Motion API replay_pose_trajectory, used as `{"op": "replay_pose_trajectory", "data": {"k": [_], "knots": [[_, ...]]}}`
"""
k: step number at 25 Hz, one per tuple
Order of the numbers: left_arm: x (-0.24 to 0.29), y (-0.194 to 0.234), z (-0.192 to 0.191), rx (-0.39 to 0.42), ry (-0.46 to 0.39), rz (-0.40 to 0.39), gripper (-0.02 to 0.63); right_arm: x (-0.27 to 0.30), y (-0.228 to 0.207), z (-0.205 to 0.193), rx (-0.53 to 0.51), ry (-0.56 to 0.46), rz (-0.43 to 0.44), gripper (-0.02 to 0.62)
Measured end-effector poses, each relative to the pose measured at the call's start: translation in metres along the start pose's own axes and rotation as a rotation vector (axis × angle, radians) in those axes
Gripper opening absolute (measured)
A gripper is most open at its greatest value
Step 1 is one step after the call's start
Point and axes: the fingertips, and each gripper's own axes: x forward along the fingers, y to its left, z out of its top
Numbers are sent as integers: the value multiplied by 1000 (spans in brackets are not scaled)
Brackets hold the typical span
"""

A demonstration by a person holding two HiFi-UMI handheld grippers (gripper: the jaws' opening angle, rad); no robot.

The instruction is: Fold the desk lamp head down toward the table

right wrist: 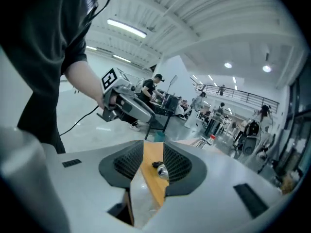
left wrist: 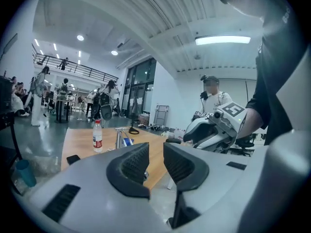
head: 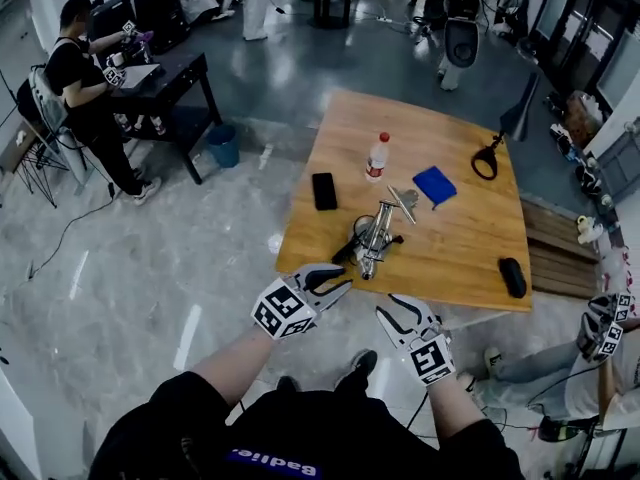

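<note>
The silver desk lamp (head: 375,233) lies folded low on the wooden table (head: 450,258), near its front edge, with a black part at its left. My left gripper (head: 335,280) hovers just short of the table edge, to the front left of the lamp, jaws apart and empty. My right gripper (head: 392,311) hangs off the edge in front of the lamp, also open and empty. In the left gripper view the left gripper (left wrist: 155,150) faces the lamp (left wrist: 118,139) across the table. The right gripper (right wrist: 153,161) frames the lamp's end (right wrist: 162,170) in its gap.
On the table stand a water bottle (head: 377,156), a black phone (head: 324,190), a blue pad (head: 434,184), a black looped tool (head: 487,158) and a black case (head: 512,276). A person (head: 85,88) works at a black desk far left. Another person (head: 600,338) sits at right.
</note>
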Motion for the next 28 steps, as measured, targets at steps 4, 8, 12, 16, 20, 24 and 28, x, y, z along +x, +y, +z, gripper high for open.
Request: {"op": "replay_pose_trajectory", "data": {"k": [4, 8, 12, 16, 20, 24, 28], "knots": [[-35, -49, 12, -15, -35, -54, 94, -20, 33, 21, 124, -48, -33, 129], [-61, -94, 38, -6, -116, -67, 78, -51, 38, 48, 351, -166, -53, 101], [-75, -135, 62, -31, -184, -35, 59, -84, 42, 59, 516, -241, -17, 46], [-67, -164, 73, -50, -208, -23, 9, -114, 41, 64, 583, -302, 13, 6], [-60, -185, 69, -73, -209, -7, 9, -133, 51, 62, 625, -337, 49, 5], [-58, -195, 62, -90, -190, 4, 9, -138, 59, 61, 640, -340, 67, 5], [-60, -198, 58, -92, -178, 12, 9, -138, 63, 62, 623, -338, 71, 5]]}}
